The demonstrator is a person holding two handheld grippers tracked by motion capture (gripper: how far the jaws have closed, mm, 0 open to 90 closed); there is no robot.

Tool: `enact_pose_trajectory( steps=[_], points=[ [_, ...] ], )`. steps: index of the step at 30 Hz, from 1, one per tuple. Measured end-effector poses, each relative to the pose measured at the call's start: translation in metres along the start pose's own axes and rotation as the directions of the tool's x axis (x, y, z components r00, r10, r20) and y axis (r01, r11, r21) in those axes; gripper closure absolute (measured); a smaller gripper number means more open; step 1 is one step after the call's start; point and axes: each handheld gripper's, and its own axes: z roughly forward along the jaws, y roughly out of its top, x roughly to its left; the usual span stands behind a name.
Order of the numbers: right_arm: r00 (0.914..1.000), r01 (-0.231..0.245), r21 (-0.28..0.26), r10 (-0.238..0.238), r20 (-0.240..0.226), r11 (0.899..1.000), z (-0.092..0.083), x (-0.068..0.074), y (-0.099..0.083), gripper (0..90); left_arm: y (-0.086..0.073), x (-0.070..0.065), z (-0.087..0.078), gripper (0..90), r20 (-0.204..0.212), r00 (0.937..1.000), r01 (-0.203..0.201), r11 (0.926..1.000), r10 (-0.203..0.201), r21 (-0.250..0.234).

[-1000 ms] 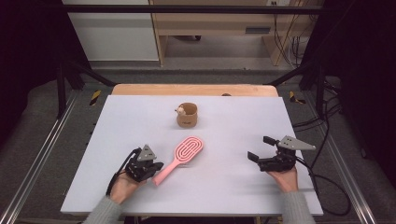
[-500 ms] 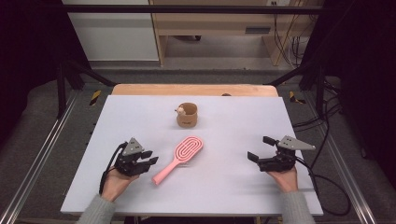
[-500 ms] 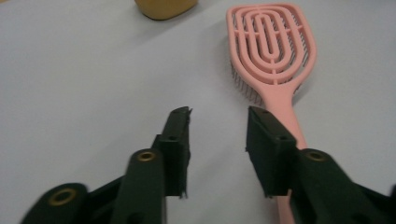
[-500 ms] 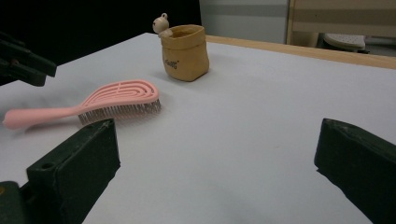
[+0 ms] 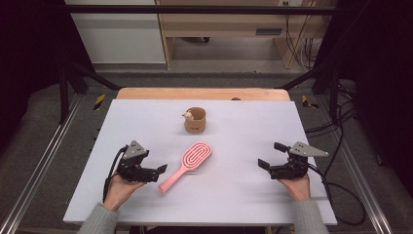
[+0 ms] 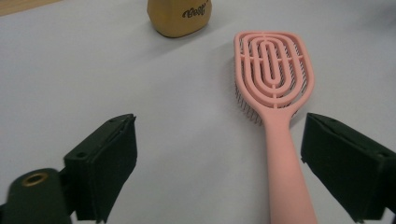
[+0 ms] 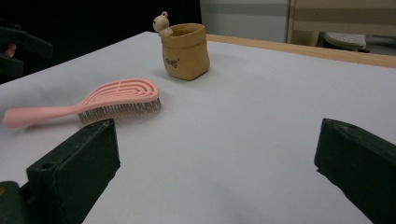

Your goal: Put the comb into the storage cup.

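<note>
Currently the left tool (image 5: pixel 155 171) sits low at the table's (image 5: pixel 243 204) near-left, jaws apart and empty, aimed at the pink hairbrush (image 5: pixel 187 164). The brush lies bristles-down near table centre, handle end pointing at the left tool; in the left gripper view the handle (image 6: pixel 285 172) runs between the jaws but close to the right-hand one. My read: this is a handle grasp. Shift sideways to centre the handle, stay low, then close on it; off-centre contact may spin the brush. The small brown pouch (image 5: pixel 195 120) with a bear figure stands well behind, no obstruction. Right tool (image 5: pixel 271 156) rests at near-right, jaws wide, holding nothing.
</note>
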Motion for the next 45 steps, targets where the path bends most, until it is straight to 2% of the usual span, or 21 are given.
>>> enact_pose_trajectory(
  steps=[5, 9, 23, 33, 39, 45],
  points=[
    [1.0000, 0.001, 0.001, -0.001, 0.000, 1.000, 0.000, 0.000, 0.000, 0.6, 0.003, -0.002, -0.002, 4.4, 0.007, 1.0000, 0.006, 1.0000, -0.006, -0.005],
    [1.0000, 0.004, 0.002, -0.004, 0.001, 1.000, 0.000, 0.000, 0.000, 0.6, 0.006, -0.003, -0.002, 0.4, 0.008, 1.0000, 0.005, 0.9999, -0.005, 0.010],
    [1.0000, 0.007, 0.001, -0.007, 0.002, 1.000, 0.000, 0.000, 0.000, 0.5, 0.018, -0.013, 0.003, 0.0, 0.034, 0.9992, -0.025, 0.9992, 0.024, 0.033],
    [1.0000, 0.007, 0.001, -0.007, 0.001, 1.000, 0.000, 0.000, 0.000, 0.5, 0.025, -0.021, 0.016, 0.0, 0.044, 0.9984, -0.037, 0.9974, 0.034, 0.063],
    [1.0000, 0.007, 0.002, -0.007, 0.001, 1.000, 0.000, 0.000, 0.000, 0.5, 0.026, -0.026, 0.027, 0.0, 0.053, 0.9973, -0.055, 0.9940, 0.050, 0.095],
    [1.0000, 0.007, 0.004, -0.007, 0.000, 1.000, 0.000, 0.000, 0.000, 0.5, 0.028, -0.031, 0.038, 0.0, 0.055, 0.9973, -0.056, 0.9914, 0.049, 0.119]
  ],
)
